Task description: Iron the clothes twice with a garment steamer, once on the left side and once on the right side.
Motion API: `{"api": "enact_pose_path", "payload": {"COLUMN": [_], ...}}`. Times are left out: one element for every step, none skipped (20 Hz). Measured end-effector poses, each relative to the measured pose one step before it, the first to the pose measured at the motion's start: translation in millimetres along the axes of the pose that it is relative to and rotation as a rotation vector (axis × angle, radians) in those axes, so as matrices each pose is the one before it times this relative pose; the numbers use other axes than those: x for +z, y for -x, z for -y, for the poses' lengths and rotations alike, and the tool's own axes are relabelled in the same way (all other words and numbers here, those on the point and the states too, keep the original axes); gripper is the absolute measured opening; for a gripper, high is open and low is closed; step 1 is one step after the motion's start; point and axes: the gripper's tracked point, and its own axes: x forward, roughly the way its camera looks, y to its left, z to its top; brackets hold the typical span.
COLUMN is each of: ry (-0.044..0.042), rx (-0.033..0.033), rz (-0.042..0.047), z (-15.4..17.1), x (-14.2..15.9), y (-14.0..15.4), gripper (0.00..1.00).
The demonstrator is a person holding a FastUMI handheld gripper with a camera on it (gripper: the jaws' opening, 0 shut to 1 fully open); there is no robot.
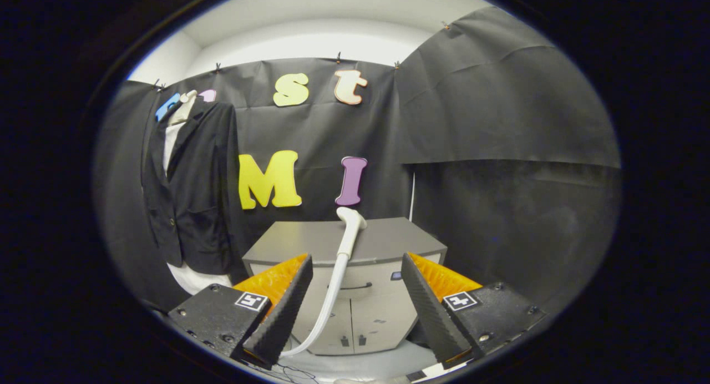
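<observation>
A white garment steamer head rests on top of a grey cabinet, and its white hose hangs down the cabinet front between my fingers. A black jacket over a white shirt hangs on the wall to the left of the cabinet, beyond my left finger. My gripper is open, its fingers spread wide apart well short of the cabinet, with nothing held; the hose only passes behind the gap.
The grey cabinet has a drawer with a handle and two lower doors. Black cloth walls close the booth behind and to the right. A pale floor lies below the cabinet, with thin cables near my left finger.
</observation>
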Motion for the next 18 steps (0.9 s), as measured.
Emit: {"api": "enact_pose_path", "payload": {"ry": [0.01266,0.00985,0.00369,-0.00027,0.00013,0.00669,0.01076,0.00702,0.00121,0.00031,-0.00034,-0.00088,-0.00088,0.00093,0.00115,-0.00070,-0.00344,-0.00741], "rx": [0.00079,0.00640,0.00819,0.01193,0.00860,-0.00016,0.00624,0.01566,0.02089,0.02089,0.01664,0.01911,0.01206,0.01058,0.01840,0.01261,0.00537,0.00946], "rz": [0.00293,-0.00222,-0.00742,-0.01004,-0.01710,-0.01657,-0.01982,-0.02051,-0.02200,-0.02600,-0.02887,-0.02664,-0.02840,-0.03190,-0.02672,-0.02791,-0.02483,-0.02282], "z": [3.34,1.70,0.73,-0.03,0.25,3.18,1.44,-1.79,-1.72,-1.74,-0.33,-0.02,0.77,0.48,-0.30,0.50,2.42,1.33], "x": [7.32,3.39,4.65,2.17,2.50,-0.58,-0.77,-0.52,-0.66,-2.10,-3.25,-4.76,-2.81,-5.69,-4.43,-4.84,-3.82,-4.57], "y": [-14.58,-16.94,-16.28,-17.96,-18.83,-19.33,-20.82,-17.81,-18.78,-18.54,-16.06,-18.12,-16.21,-17.07,-16.17,-15.15,-12.52,-12.77], "gripper": [1.00,1.00,1.00,1.00,1.00,1.00,1.00,1.00,1.00,1.00,1.00,1.00,1.00,0.99,1.00,0.99,0.99,0.99]}}
